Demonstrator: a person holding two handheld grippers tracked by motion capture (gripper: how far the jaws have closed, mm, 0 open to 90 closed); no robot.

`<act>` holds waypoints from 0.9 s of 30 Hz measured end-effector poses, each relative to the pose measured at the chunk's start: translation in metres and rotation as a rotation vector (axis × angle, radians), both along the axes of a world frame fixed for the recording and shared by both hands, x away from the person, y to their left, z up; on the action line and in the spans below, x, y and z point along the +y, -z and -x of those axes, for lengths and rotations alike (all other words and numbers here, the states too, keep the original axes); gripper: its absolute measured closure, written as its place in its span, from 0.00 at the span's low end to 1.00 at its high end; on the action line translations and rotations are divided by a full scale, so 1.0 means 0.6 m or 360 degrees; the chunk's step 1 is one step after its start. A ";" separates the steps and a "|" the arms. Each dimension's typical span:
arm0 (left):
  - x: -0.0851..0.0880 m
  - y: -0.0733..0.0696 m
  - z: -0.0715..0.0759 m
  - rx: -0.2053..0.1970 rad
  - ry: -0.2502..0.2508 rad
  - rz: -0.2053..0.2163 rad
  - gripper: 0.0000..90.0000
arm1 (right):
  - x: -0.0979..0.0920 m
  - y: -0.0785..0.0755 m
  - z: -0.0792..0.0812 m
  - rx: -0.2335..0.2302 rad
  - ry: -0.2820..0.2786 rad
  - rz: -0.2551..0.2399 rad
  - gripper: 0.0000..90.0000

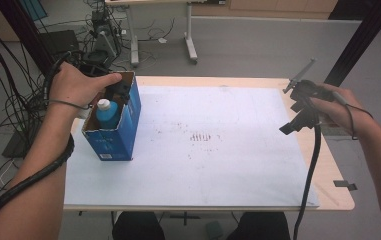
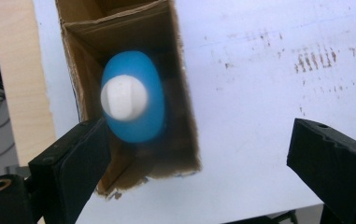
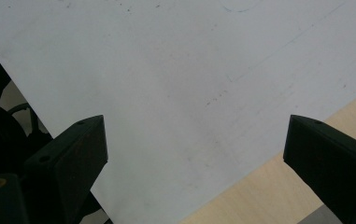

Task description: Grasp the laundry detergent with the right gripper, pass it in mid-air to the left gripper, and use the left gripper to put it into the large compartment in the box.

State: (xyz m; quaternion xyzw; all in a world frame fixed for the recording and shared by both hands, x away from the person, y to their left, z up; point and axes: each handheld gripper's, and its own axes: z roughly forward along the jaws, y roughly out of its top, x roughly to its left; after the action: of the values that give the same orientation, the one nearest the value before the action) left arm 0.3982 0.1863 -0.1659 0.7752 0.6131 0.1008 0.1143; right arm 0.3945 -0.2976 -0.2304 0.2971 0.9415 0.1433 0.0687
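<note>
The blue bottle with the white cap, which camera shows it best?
The left gripper view: the blue bottle sits large and centred, seen from above inside the open cardboard box. The high view shows its cap and shoulder, small, above the box's rim. The right gripper view looks at the white sheet instead.

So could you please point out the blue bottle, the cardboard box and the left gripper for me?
blue bottle (image 2: 136, 123), left gripper view, on its blue shoulder beneath the white cap.
cardboard box (image 1: 128, 127), high view, on its blue outer side wall.
left gripper (image 2: 199, 154), left gripper view, midway between its open jaws.
</note>
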 end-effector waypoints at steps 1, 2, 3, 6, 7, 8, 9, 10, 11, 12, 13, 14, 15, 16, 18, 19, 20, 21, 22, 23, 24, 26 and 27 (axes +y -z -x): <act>-0.006 -0.005 0.004 -0.0007 0.0017 -0.0005 0.07 | 0.000 0.000 0.000 -0.0001 0.0000 0.0002 0.07; -0.013 -0.009 0.007 -0.0005 0.0043 -0.0005 0.07 | 0.000 0.000 0.000 -0.0003 -0.0002 0.0001 0.07; -0.020 -0.013 0.011 -0.0005 0.0061 0.0004 0.07 | 0.000 0.000 0.000 -0.0001 -0.0003 -0.0001 0.07; -0.043 -0.023 0.026 -0.0001 0.0156 0.0024 0.06 | 0.000 0.000 -0.001 -0.0003 -0.0005 0.0002 0.07; -0.048 -0.025 0.029 0.0004 0.0176 0.0021 0.06 | 0.000 0.000 0.000 -0.0002 -0.0005 0.0003 0.07; -0.056 -0.025 0.034 0.0006 0.0199 0.0007 0.06 | 0.000 -0.001 0.000 -0.0003 -0.0003 0.0003 0.07; -0.059 -0.025 0.036 0.0007 0.0209 0.0005 0.06 | 0.000 -0.001 0.000 -0.0002 -0.0005 0.0001 0.07; -0.066 -0.026 0.040 0.0025 0.0231 -0.0003 0.06 | 0.000 -0.001 0.000 -0.0001 -0.0002 0.0001 0.07; -0.070 -0.025 0.043 0.0034 0.0252 -0.0001 0.06 | 0.000 -0.001 0.001 -0.0001 -0.0001 0.0002 0.07; -0.075 -0.025 0.046 0.0039 0.0267 0.0009 0.06 | 0.000 -0.001 0.001 -0.0001 -0.0003 0.0002 0.07; -0.079 -0.024 0.048 0.0050 0.0292 0.0012 0.06 | 0.000 -0.001 0.001 -0.0002 -0.0006 0.0002 0.07; -0.083 -0.023 0.051 0.0062 0.0313 0.0011 0.06 | 0.000 -0.001 0.000 -0.0002 -0.0004 0.0004 0.07; -0.089 -0.022 0.055 0.0069 0.0335 0.0003 0.06 | 0.000 0.000 0.001 -0.0001 -0.0002 0.0003 0.07; -0.097 -0.019 0.060 0.0087 0.0370 -0.0012 0.06 | 0.000 0.000 0.001 -0.0001 -0.0001 0.0003 0.07; -0.103 -0.017 0.064 0.0105 0.0397 -0.0021 0.06 | -0.001 -0.001 0.000 0.0000 0.0006 0.0008 0.07; -0.108 -0.013 0.067 0.0121 0.0419 -0.0033 0.06 | -0.001 -0.001 0.000 0.0000 0.0006 0.0007 0.07; -0.110 -0.011 0.069 0.0129 0.0427 -0.0036 0.06 | -0.002 -0.001 -0.001 -0.0002 0.0006 0.0003 0.07; -0.114 -0.009 0.071 0.0135 0.0434 -0.0034 0.06 | -0.003 -0.001 -0.001 0.0003 0.0010 0.0004 0.07; -0.117 -0.006 0.073 0.0146 0.0449 -0.0032 0.06 | -0.003 -0.001 -0.001 0.0004 0.0012 0.0005 0.07; -0.121 -0.002 0.075 0.0153 0.0461 -0.0032 0.06 | -0.003 -0.001 -0.001 0.0004 0.0012 0.0004 0.07; -0.125 0.001 0.078 0.0157 0.0473 -0.0032 0.06 | -0.004 -0.001 -0.001 0.0004 0.0015 0.0005 0.07; -0.133 0.008 0.082 0.0163 0.0496 -0.0041 0.06 | -0.004 0.000 -0.001 0.0008 0.0012 0.0005 0.07; -0.135 0.011 0.083 0.0168 0.0501 -0.0048 0.06 | -0.005 0.000 0.000 0.0008 0.0013 0.0010 0.07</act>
State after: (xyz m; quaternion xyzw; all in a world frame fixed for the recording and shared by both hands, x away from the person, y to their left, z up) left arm 0.3483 0.1051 -0.1727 0.8675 0.4876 0.0499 0.0847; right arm 0.3948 -0.3004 -0.2304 0.3011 0.9409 0.1393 0.0680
